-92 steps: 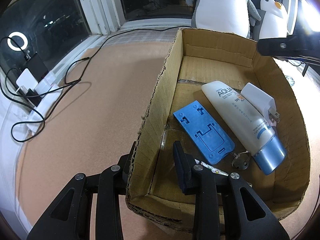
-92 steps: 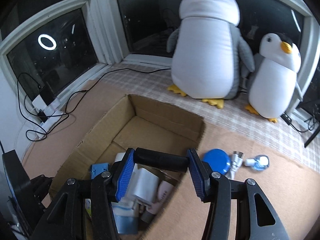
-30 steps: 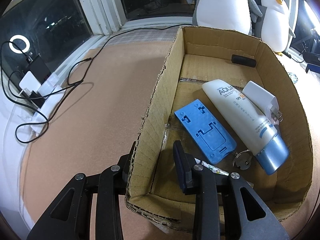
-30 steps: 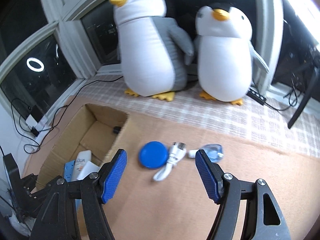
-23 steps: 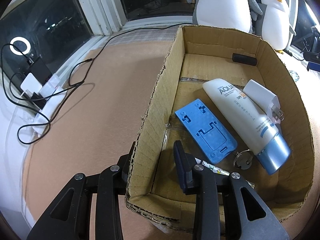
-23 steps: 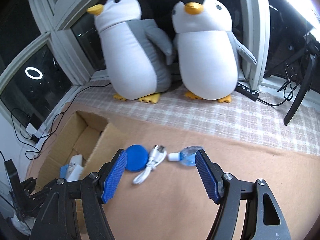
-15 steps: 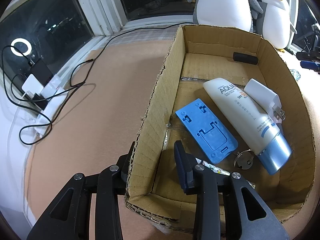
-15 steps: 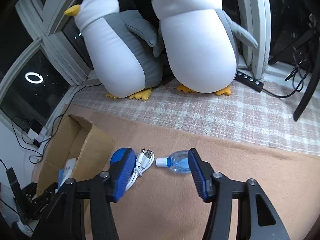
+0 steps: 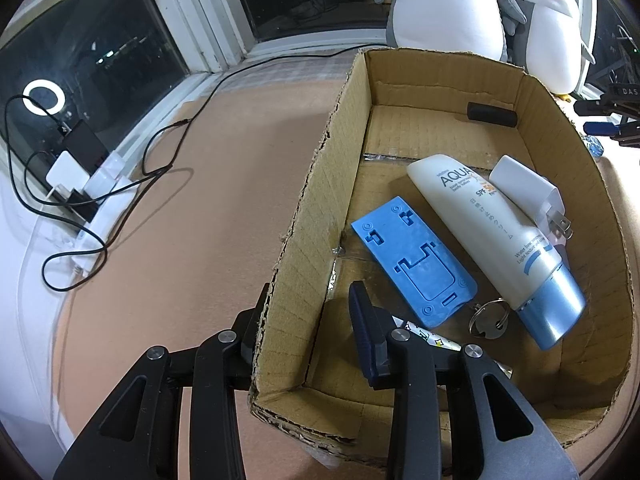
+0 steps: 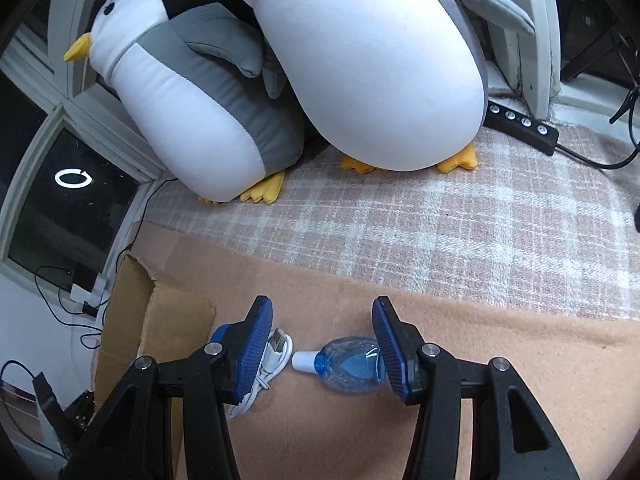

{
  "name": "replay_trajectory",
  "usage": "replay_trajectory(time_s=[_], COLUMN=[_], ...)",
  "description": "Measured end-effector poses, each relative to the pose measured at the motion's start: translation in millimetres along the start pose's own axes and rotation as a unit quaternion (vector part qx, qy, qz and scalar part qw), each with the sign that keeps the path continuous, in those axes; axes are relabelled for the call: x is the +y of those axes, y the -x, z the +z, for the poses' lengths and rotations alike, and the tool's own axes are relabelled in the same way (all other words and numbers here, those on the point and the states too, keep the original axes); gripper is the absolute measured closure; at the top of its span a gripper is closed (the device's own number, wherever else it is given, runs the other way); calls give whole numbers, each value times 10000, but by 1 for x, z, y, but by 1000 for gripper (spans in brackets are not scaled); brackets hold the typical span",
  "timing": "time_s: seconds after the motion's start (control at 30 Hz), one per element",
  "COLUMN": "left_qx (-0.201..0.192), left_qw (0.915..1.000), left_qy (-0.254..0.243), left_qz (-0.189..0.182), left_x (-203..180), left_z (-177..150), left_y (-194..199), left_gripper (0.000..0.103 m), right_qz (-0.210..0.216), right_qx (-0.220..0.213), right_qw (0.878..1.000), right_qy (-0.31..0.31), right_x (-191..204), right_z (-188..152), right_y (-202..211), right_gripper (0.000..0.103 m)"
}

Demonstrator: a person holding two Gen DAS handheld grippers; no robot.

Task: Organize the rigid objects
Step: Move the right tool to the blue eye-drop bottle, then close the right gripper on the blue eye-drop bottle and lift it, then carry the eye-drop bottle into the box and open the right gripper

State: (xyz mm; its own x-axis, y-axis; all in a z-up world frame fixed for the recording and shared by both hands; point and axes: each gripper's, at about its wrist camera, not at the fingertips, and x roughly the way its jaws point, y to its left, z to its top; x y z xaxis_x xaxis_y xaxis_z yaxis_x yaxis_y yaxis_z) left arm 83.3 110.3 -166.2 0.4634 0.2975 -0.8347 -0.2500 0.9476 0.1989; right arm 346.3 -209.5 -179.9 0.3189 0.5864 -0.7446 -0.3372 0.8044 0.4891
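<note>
My left gripper (image 9: 308, 300) is shut on the near left wall of the cardboard box (image 9: 320, 184), one finger outside and one inside. In the box lie a white sunscreen tube (image 9: 480, 220), a blue phone stand (image 9: 412, 264), a white charger plug (image 9: 524, 188), a black cylinder (image 9: 491, 114) and a key ring (image 9: 490, 318). My right gripper (image 10: 320, 312) hangs open just above the brown mat, beside the box. A small clear-blue bottle (image 10: 348, 364) lies under its right finger, not pressed. A white USB cable (image 10: 272, 360) and a blue round disc (image 10: 220, 334) sit by its left finger.
Two plush penguins (image 10: 372, 60) stand on the plaid blanket (image 10: 440, 220) by the window, with a black button strip (image 10: 520, 124) beside them. Chargers and black cables (image 9: 80, 184) lie along the left sill. The box corner (image 10: 132, 320) is left of my right gripper.
My right gripper let the black cylinder go into the box, then moved away over the mat and sank toward the bottle, jaws narrowing. The left gripper has kept its hold.
</note>
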Motion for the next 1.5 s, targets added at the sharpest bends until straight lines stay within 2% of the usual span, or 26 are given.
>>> replay_trajectory(time_s=[0.23, 0.5, 0.7, 0.87, 1.0, 1.1, 1.5], left_qx=[-7, -21, -25, -28, -28, -30, -31], left_qw=[10000, 10000, 10000, 10000, 10000, 9999, 9999], left_qy=[8, 17, 13, 47, 69, 70, 75], left_qz=[-2, -17, -29, -52, -66, -68, -72], left_x=[0, 0, 1, 2, 2, 2, 2], left_z=[0, 0, -1, -1, -1, -1, -1], left_y=[0, 1, 1, 1, 1, 1, 1], left_gripper=[69, 69, 69, 69, 69, 70, 70], right_qz=[84, 204, -403, -1076, -1563, -1758, -1840], right_qx=[222, 333, 162, 95, 92, 109, -200], right_qw=[9997, 9992, 9979, 9885, 9779, 9725, 9734], right_qy=[-11, -90, 472, 1061, 1383, 1523, 1350], right_x=[-3, -6, 17, 36, 43, 45, 46], right_z=[-1, -23, -37, -42, -43, -46, -62], right_y=[-5, 5, 7, 1, -6, -6, 15], right_gripper=[56, 57, 57, 57, 70, 75, 75])
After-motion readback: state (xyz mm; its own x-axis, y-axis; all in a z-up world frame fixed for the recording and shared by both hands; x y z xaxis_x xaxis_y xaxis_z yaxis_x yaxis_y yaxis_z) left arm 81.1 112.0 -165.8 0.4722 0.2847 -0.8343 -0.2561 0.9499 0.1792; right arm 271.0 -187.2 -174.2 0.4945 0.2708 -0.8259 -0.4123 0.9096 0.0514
